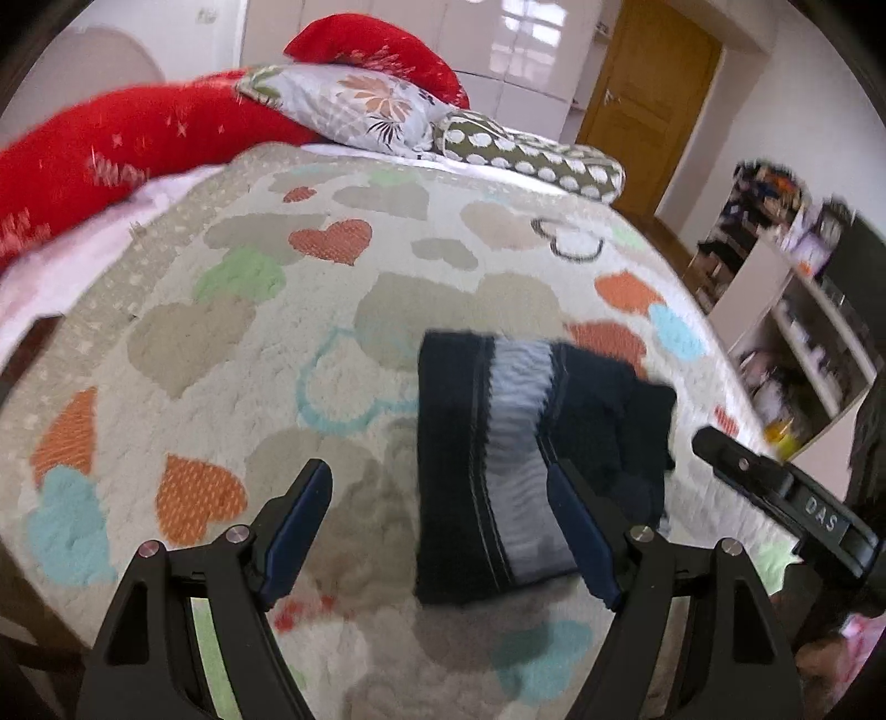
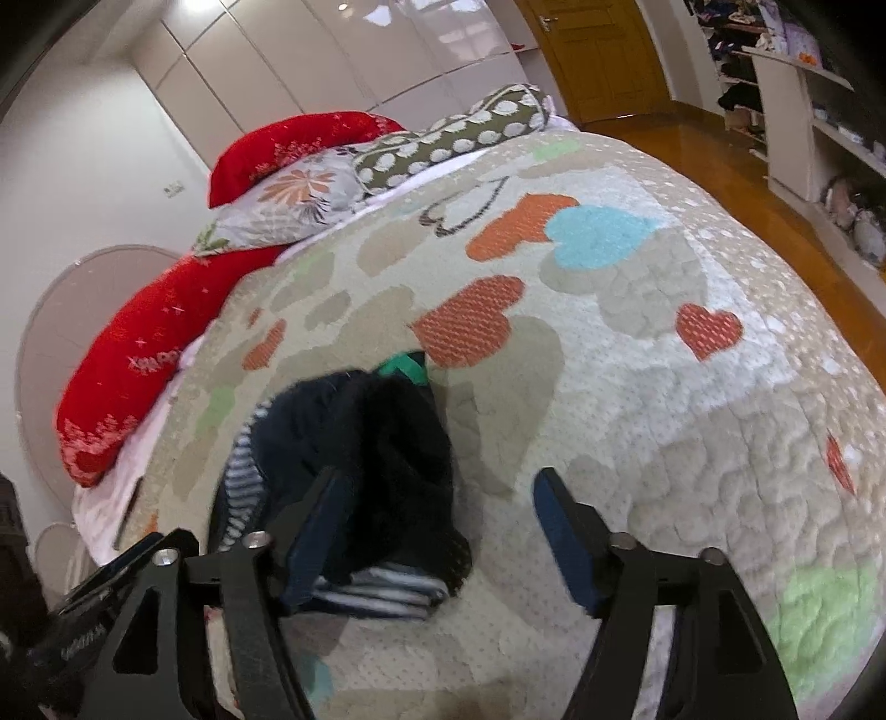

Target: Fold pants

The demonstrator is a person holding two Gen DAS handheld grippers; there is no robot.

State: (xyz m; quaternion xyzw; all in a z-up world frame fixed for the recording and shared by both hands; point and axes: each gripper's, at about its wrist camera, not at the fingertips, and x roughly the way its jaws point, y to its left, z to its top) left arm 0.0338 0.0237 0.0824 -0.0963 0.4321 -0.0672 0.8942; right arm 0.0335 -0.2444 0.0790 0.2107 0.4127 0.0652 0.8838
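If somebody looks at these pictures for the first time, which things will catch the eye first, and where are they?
The dark pants, folded into a small bundle with a striped band, lie in the middle of a bedspread covered in coloured hearts. At the head of the bed, bright red pillows stand out strongly. In front, the left gripper and the right gripper both hang open above the bed, holding nothing.

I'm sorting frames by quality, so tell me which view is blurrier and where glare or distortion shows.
Left wrist view: motion-smeared, with the pants, the bedspread and the shelves all soft. Right wrist view: sharper, though the pants are a little soft. Both views: fisheye bulges the bed into a dome; window light glares off the glossy wardrobe doors.
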